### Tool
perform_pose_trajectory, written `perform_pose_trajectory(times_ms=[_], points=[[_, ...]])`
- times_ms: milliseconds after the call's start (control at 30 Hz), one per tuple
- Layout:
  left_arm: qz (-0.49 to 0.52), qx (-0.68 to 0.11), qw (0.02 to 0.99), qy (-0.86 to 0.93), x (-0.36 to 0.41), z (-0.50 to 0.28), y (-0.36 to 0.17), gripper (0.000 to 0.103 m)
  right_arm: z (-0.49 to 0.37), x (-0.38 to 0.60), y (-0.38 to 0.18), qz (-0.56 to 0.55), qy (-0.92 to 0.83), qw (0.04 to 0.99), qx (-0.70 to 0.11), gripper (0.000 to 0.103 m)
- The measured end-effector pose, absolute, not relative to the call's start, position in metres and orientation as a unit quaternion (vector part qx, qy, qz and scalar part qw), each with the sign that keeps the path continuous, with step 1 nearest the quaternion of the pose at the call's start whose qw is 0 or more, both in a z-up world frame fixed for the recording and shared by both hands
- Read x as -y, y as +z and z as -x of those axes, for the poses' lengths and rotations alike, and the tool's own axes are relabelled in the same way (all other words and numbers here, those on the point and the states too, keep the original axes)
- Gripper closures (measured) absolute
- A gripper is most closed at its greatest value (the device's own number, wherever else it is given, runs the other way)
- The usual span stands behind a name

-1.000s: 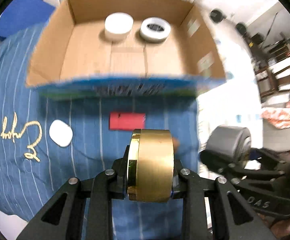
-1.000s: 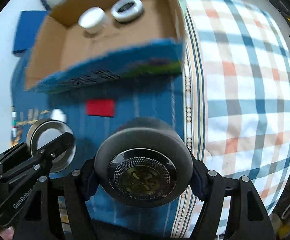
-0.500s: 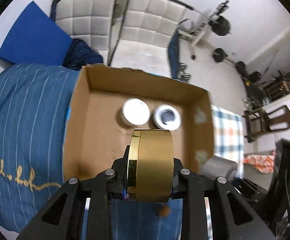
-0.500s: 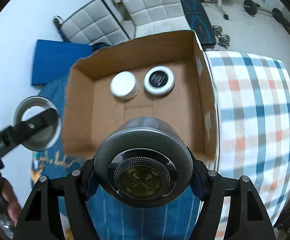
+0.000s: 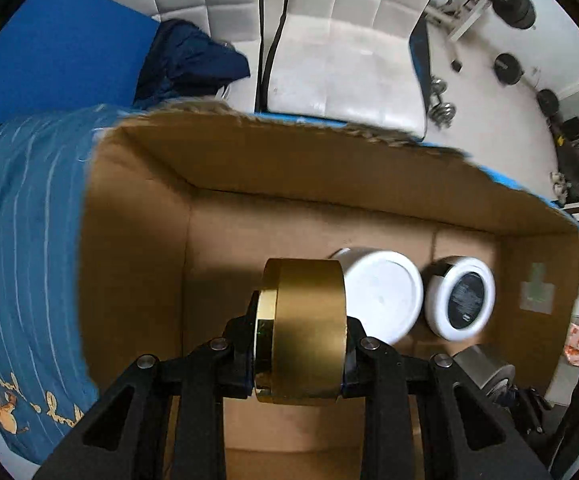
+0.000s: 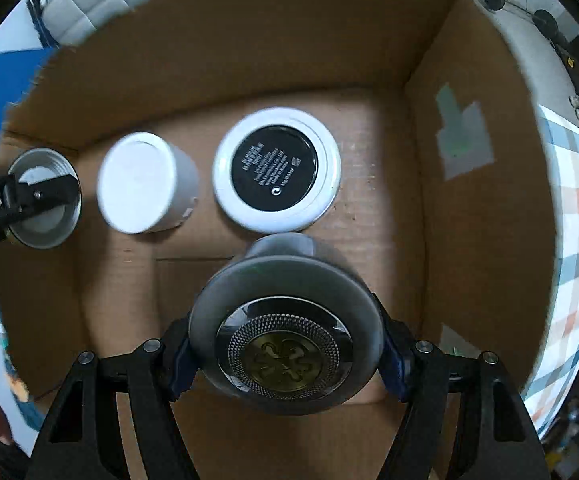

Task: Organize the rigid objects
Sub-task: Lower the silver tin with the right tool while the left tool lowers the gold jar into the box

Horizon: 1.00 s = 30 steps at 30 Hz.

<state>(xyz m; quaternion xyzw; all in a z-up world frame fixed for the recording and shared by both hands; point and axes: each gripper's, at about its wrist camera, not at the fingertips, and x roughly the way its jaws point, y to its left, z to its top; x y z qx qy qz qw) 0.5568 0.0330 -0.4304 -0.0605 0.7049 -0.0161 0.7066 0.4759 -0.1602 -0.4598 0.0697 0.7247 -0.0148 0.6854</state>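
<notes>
Since a second ago both grippers have come forward from over the striped blue cloth [image 5: 21, 208] to inside the cardboard box [image 5: 137, 240]; the red block and the small white piece seen on the cloth then are out of frame now.

Left gripper [image 5: 300, 338] is pinching a gold jar [image 5: 301, 330] on its side, fingers pressing its two flat ends, and is hanging over the left half of the box floor. The right wrist view shows the same jar from its open end [image 6: 43, 199], silvery inside, so it may be a cap rather than a full jar; motion blur is making that hard to settle.

Right gripper [image 6: 287, 346] is clamping a grey round jar [image 6: 287, 340] with a patterned metal face, holding it just nearer than the two pieces already lying on the floor: a plain white jar [image 6: 139, 190] and, just beside it, a white tin with a black label [image 6: 276, 168]. Those two are sitting close together near the back wall, not visibly touching.

Progress, as a judgement: two items are stowed, two are arriving, neither set down yet. Whether either carried piece is touching the cardboard cannot be told. Remaining: release both, then fetch whatever is lying out on the cloth.
</notes>
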Motion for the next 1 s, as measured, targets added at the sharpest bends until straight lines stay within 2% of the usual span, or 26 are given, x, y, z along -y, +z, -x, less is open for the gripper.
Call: perform_pose_trajectory(times_ms=[267, 467, 567, 700, 767, 833, 867, 1000], points=[[0.080, -0.733, 0.675, -0.026, -0.031, -0.567, -0.466, 0.078, -0.498, 0.158, -0.487, -0.061, -0.020, 0.660, -0.749, 0.028], [0.098, -0.743, 0.662, -0.024, -0.036, -0.568, -0.470, 0.071, -0.511, 0.155, -0.491, -0.061, -0.018, 0.646, -0.760, 0.028], [0.099, -0.752, 0.652, -0.017, -0.040, -0.569, -0.471, 0.063, -0.516, 0.152, -0.492, -0.055, -0.019, 0.642, -0.765, 0.025], [0.097, -0.764, 0.638, -0.016, -0.046, -0.562, -0.469, 0.051, -0.520, 0.147, -0.495, -0.048, -0.018, 0.643, -0.764, 0.003], [0.092, -0.763, 0.640, -0.012, -0.047, -0.559, -0.464, 0.045, -0.518, 0.142, -0.490, -0.044, -0.019, 0.645, -0.763, 0.000], [0.092, -0.761, 0.642, -0.007, -0.051, -0.555, -0.459, 0.034, -0.516, 0.139, -0.488, -0.044, -0.015, 0.643, -0.764, 0.000], [0.098, -0.760, 0.643, -0.014, -0.052, -0.552, -0.456, 0.032, -0.515, 0.137, -0.486, -0.046, -0.014, 0.645, -0.763, 0.000], [0.103, -0.757, 0.644, -0.036, -0.049, -0.542, -0.442, 0.012, -0.509, 0.131, -0.478, -0.050, -0.015, 0.653, -0.756, 0.000]])
